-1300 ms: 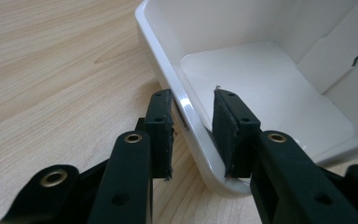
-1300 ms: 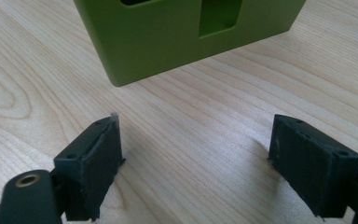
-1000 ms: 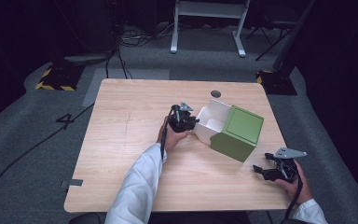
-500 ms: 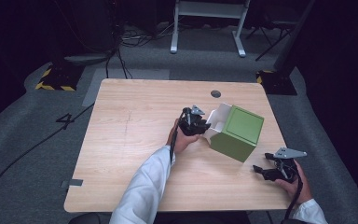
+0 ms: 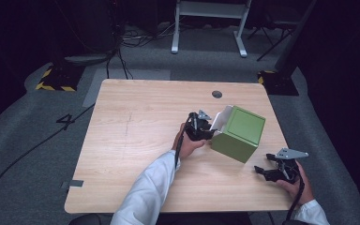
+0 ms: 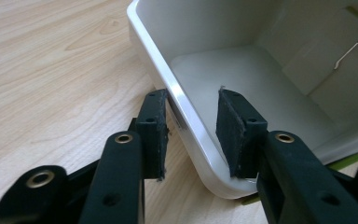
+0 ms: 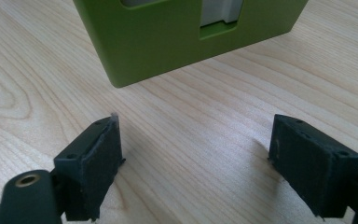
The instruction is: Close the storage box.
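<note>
Two black grippers work at a light wooden table (image 5: 136, 136). Left gripper (image 6: 192, 133) straddles the white rim of a green box with a white plastic inner drawer (image 5: 238, 132): one pad outside against the wall, the other pad inside with a gap showing, so no clamp. Its jaws have just been opening, rim between them. The drawer's open cavity lies ahead of the jaws in the left gripper view, with the green shell beyond it in the high view. Right gripper (image 7: 196, 163) rests low over bare wood, jaws wide apart, nothing between them; the box's green side stands ahead of them, apart.
</note>
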Demonstrator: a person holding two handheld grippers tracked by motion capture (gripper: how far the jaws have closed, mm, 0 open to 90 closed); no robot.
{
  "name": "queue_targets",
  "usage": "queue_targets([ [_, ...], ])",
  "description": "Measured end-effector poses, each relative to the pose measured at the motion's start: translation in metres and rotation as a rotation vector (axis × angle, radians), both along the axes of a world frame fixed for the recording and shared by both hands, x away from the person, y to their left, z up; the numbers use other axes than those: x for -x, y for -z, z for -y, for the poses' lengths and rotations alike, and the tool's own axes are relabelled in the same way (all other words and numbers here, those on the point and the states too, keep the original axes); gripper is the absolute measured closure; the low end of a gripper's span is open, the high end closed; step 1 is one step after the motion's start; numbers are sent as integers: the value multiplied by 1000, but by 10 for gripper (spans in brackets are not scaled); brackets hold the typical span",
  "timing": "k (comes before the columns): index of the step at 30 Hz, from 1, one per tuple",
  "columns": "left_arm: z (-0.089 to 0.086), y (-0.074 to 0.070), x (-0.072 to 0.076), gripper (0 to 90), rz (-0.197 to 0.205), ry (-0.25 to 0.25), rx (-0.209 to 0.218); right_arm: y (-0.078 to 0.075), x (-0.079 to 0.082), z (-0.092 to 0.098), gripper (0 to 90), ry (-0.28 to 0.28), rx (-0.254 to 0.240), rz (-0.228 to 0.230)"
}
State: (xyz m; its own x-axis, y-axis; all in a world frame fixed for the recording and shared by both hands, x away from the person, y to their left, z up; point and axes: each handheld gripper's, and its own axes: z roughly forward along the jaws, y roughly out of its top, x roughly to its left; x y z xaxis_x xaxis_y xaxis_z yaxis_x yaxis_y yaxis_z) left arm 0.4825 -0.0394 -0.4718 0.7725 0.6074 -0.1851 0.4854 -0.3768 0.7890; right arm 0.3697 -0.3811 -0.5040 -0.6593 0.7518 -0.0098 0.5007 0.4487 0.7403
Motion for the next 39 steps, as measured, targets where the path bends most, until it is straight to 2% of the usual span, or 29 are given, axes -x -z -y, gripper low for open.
queue_targets([
  [4, 3, 2, 1, 596, -10, 20, 9, 0, 0, 0, 171, 0, 0, 0],
  [6, 6, 2, 2, 517, -3, 12, -14, 0, 0, 0, 171, 0, 0, 0],
  [8, 8, 3, 2, 496, -1, 7, -16, 0, 0, 0, 171, 0, 0, 0],
  [14, 9, 4, 1, 281, 4, -42, -43, 0, 0, 0, 171, 0, 0, 0],
  [15, 9, 2, 1, 281, 18, -47, -62, 0, 0, 0, 172, 0, 0, 0],
  [18, 6, -1, 1, 252, 31, -39, -66, 0, 1, 0, 170, 1, 5, 7],
  [20, 3, -5, 1, 240, 61, -30, -80, 0, 1, 0, 170, 1, 4, 6],
  [24, 0, -10, 3, 232, 84, -25, -89, 0, 0, 0, 170, 1, 3, 3],
  [28, -5, -18, 5, 203, 124, -10, -126, 0, 0, 0, 170, 1, 1, 1],
  [30, -8, -21, 5, 188, 140, -9, -127, 0, 0, 0, 171, 1, 1, 0],
  [35, -12, -29, 4, 179, 153, -7, -134, 0, 0, 0, 170, 1, 1, 1],
  [37, -16, -34, 6, 173, 176, -6, -170, 0, 0, 0, 171, 1, 1, 1],
  [39, -22, -37, 7, 171, 184, -2, -177, 0, 0, 0, 171, 1, -1, 0],
])
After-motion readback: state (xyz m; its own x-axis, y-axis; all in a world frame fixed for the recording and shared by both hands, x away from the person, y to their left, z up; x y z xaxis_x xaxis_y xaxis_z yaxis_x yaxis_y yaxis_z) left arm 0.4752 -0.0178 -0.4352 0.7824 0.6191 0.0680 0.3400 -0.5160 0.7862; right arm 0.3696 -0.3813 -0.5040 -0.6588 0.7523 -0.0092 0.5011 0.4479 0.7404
